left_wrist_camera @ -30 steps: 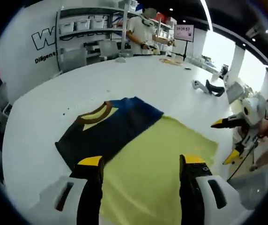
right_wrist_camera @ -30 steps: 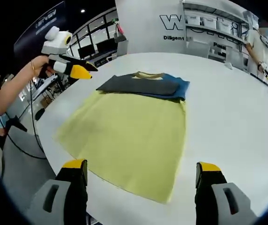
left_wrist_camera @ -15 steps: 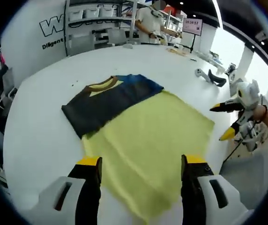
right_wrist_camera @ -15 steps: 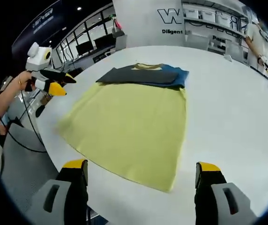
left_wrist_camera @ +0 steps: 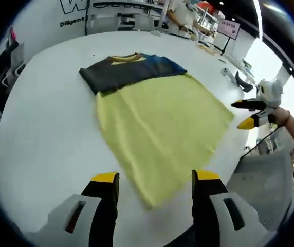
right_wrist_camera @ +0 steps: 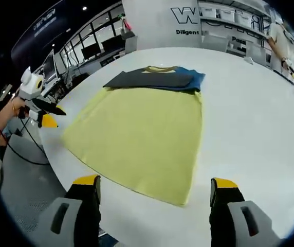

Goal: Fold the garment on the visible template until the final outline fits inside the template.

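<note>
Left gripper view: your left gripper (left_wrist_camera: pixel 153 180) hangs jaws apart, empty, above the yellow template's (left_wrist_camera: pixel 160 123) near corner. Folded dark garment (left_wrist_camera: pixel 129 70) lies across its far edge on the white table (left_wrist_camera: pixel 39 134). Right gripper (right_wrist_camera: pixel 154 184): jaws apart, empty.

The left gripper (left_wrist_camera: pixel 149 180) hangs with jaws spread wide and nothing between them. The right gripper (right_wrist_camera: pixel 154 186) is likewise agape and empty. In the left gripper view the right gripper shows beyond the table (left_wrist_camera: pixel 29 128) edge, held in a hand (left_wrist_camera: pixel 279 118), jaws apart.
</note>
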### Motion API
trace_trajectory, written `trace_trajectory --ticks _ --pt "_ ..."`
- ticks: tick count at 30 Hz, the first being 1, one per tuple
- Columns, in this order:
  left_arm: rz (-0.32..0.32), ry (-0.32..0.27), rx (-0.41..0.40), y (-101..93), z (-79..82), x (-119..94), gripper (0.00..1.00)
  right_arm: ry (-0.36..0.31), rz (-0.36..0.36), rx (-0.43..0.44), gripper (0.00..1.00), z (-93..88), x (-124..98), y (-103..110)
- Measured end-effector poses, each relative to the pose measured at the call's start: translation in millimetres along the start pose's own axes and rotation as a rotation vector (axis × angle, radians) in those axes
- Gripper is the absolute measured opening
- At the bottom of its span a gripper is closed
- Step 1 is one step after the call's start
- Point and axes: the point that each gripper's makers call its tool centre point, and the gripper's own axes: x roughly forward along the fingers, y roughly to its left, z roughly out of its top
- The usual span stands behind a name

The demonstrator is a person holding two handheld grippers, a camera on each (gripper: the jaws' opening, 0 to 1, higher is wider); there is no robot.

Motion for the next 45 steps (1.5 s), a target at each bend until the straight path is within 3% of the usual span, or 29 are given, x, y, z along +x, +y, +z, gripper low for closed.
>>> trace_trajectory --ticks 9,13,15,20,25,30,35,42,45 --pt "0.052 0.053 -0.097 17.0 -29.2 8 0.50 0.031 -0.002 -0.008 0.69 -8.6 4 -3" --pt "0.070 0.089 -0.103 17.6 -39.8 13 0.41 0.028 -0.030 0.002 0.62 -8.2 2 -9" --pt "0.088 0.063 -0.090 20.7 -36.1 12 0.37 0.043 -0.061 0.014 0.58 -11.7 2 -16" --pt "0.087 0.098 -0.121 18.4 -42.3 10 0.33 0.059 -0.069 0.004 0.50 -16.4 3 -17" --pt "0.109 0.131 -0.083 15.1 -49.2 9 0.21 0.082 -0.078 -0.007 0.38 -21.5 5 -18" --pt "0.124 0.142 -0.114 12.9 -51.9 12 0.09 0.110 -0.107 -0.024 0.22 -27.4 6 -23" --pt "0.134 0.145 -0.132 13.0 -52.1 12 0.08 0.076 -0.122 0.017 0.17 -20.3 3 -24" --pt "0.141 0.158 -0.110 12.4 -51.7 13 0.08 0.100 -0.143 0.017 0.00 -23.1 7 -31" --pt "0.143 0.151 -0.112 12.7 -52.4 12 0.07 0.095 -0.138 0.018 0.00 -23.2 7 -30"
